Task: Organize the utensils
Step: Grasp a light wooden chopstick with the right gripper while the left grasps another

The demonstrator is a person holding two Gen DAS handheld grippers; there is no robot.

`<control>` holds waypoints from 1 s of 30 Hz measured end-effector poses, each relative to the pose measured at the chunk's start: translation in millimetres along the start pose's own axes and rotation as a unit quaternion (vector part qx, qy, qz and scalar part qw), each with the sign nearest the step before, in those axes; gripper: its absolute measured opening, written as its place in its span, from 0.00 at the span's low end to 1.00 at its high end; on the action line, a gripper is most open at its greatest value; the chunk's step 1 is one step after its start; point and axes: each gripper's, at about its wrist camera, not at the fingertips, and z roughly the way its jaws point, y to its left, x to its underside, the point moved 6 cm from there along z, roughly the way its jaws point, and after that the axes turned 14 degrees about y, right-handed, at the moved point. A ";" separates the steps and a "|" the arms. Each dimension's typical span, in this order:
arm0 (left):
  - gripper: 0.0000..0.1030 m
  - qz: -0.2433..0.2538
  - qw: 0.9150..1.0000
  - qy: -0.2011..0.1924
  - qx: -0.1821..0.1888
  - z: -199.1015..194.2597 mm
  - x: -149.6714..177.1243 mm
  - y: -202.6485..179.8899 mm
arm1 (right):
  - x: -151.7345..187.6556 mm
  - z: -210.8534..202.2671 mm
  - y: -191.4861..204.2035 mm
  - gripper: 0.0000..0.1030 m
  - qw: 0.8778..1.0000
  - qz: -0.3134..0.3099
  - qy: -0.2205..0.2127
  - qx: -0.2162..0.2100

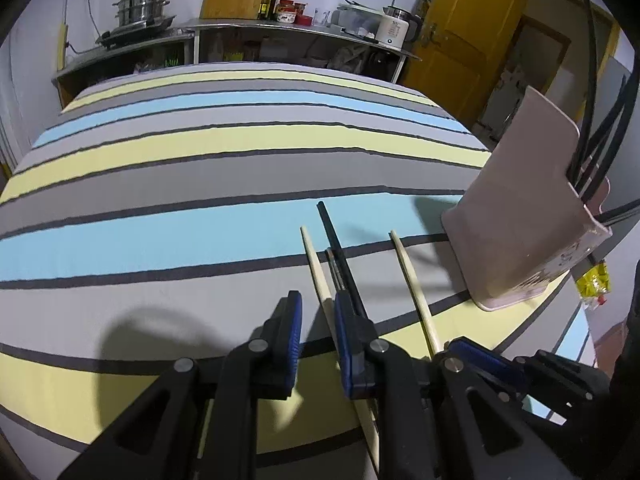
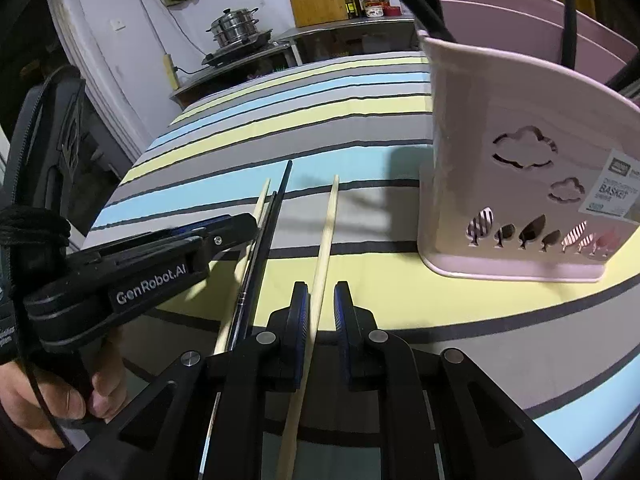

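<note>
Loose chopsticks lie on the striped cloth: a pale wooden one (image 1: 316, 268), two black ones (image 1: 340, 256) beside it, and another wooden one (image 1: 412, 288) to the right. My left gripper (image 1: 318, 312) is open low over the first wooden chopstick, its right finger against the black ones. My right gripper (image 2: 320, 300) is open and straddles the right wooden chopstick (image 2: 326, 236). The left gripper (image 2: 172, 252) shows in the right wrist view beside the black chopsticks (image 2: 264, 236). A pink utensil basket (image 2: 520, 168) stands to the right, holding several black chopsticks (image 1: 600, 136).
The striped tablecloth (image 1: 200, 184) covers the table. Beyond its far edge stands a steel counter (image 1: 280, 28) with a steamer pot, bottles and a rice cooker. A yellow packet (image 1: 596, 280) lies right of the basket.
</note>
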 end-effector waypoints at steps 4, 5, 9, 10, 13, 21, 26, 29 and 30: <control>0.07 0.009 1.000 0.004 -0.008 -1.4 1.1 0.1 | 0.8 1.1 3.7 0.08 1.000 -0.010 0.001 0.020; 0.07 0.009 1.000 0.005 -0.005 -2.3 2.5 1.0 | 1.4 1.2 3.6 0.08 1.000 -0.009 0.002 0.018; 0.07 0.011 1.000 0.009 -0.002 -8.2 12.7 8.1 | 8.8 -4.3 -2.2 0.07 1.000 -0.006 0.004 0.013; 0.07 0.011 1.000 0.010 -0.002 -9.7 15.8 10.4 | 11.7 -6.1 -4.2 0.07 1.000 -0.004 0.005 0.012; 0.06 0.005 1.000 0.011 -0.001 -17.9 31.6 18.7 | 22.8 -11.6 -7.7 0.07 1.000 0.002 0.007 0.006; 0.06 -0.010 1.000 0.016 -0.007 -40.6 78.1 38.3 | 63.5 -28.1 -13.0 0.07 1.000 0.000 0.018 0.011; 0.06 -0.008 1.000 0.018 -0.012 -44.4 82.1 37.4 | 69.8 -30.6 -11.8 0.07 1.000 -0.004 0.026 0.007; 0.06 -0.006 1.000 0.012 -0.003 -47.6 75.8 36.7 | 63.3 -31.9 -8.4 0.08 1.000 -0.010 0.022 0.003; 0.06 -0.005 1.000 0.009 -0.001 -48.9 73.5 36.2 | 59.9 -33.3 -7.0 0.10 1.000 -0.013 0.017 0.003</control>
